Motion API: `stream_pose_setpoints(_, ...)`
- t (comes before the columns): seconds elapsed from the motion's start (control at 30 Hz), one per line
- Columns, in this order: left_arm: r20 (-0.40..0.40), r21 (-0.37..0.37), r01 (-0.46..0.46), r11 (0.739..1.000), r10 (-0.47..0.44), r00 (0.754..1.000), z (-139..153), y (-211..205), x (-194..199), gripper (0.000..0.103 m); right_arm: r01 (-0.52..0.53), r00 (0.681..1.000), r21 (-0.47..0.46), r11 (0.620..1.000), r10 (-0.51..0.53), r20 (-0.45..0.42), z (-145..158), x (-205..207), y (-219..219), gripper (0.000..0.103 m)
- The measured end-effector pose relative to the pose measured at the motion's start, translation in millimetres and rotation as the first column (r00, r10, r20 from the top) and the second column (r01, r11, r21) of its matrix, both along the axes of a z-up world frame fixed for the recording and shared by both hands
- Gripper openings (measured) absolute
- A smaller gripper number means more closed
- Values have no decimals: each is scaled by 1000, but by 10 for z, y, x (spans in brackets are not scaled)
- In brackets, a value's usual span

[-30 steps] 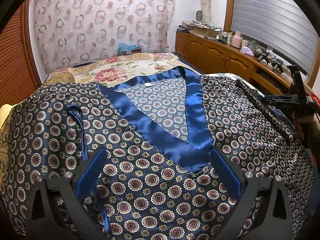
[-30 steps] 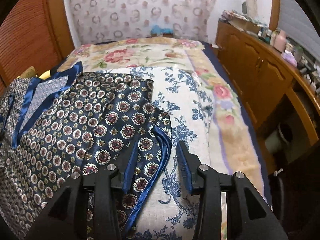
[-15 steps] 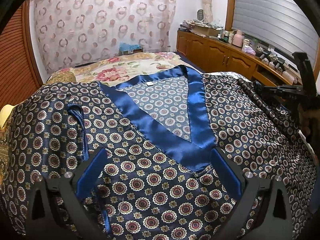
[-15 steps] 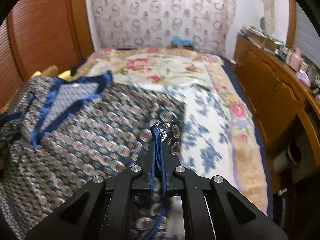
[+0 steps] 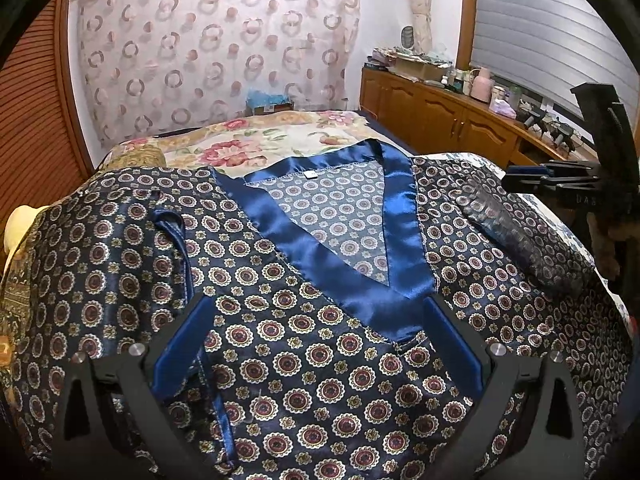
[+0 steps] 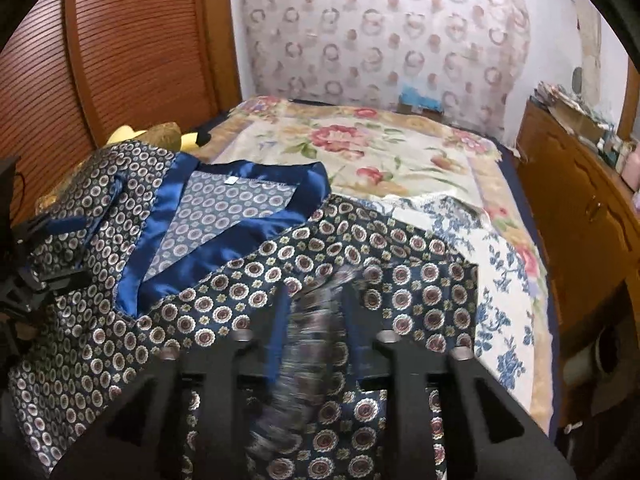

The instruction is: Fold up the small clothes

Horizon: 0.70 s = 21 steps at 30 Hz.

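While the right gripper (image 6: 316, 320) opens at lower centre, a blurred sleeve (image 6: 308, 344) sits between its jaws; the left gripper (image 5: 320, 344), wide open and empty, hovers over the shirt (image 5: 312, 360).

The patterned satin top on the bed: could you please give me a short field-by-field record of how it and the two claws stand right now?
garment: navy medallion-print satin top, spread face up on the bed
neckline: blue satin V-collar, open toward the far wall
right sleeve: blurred, folded inward over the body, between the right claw fingers
right claw: jaws opening
left claw: open wide, above the chest, gripping nothing
left sleeve: already folded in
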State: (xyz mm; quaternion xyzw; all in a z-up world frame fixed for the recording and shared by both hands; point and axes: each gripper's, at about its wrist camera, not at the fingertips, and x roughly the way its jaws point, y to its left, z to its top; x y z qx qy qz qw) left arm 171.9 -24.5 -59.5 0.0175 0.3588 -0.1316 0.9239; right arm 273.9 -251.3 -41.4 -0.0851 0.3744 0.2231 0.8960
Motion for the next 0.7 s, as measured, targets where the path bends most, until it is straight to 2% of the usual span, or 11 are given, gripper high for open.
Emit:
stream_pose_setpoints(0.03,1,-3,-2,1000,2,1000,7,16,-9,103,14,1000,-8,1000,-14,8,3,6,-24,44)
stream_pose_setpoints(0.1,1,-7,-4,1000,4,1000,20,26,-12,103,38,999,-22,999,-38,13,-10,21,-86,47)
stream_pose_setpoints(0.5,38,-13,-85,996,85,996,238,457,19,103,168,982,-123,978,-177,-64,-404,275,-655,47)
stream_pose_setpoints(0.7,52,-19,-135,991,136,989,384,886,80,99,176,981,-81,981,-181,-70,-445,271,-741,49)
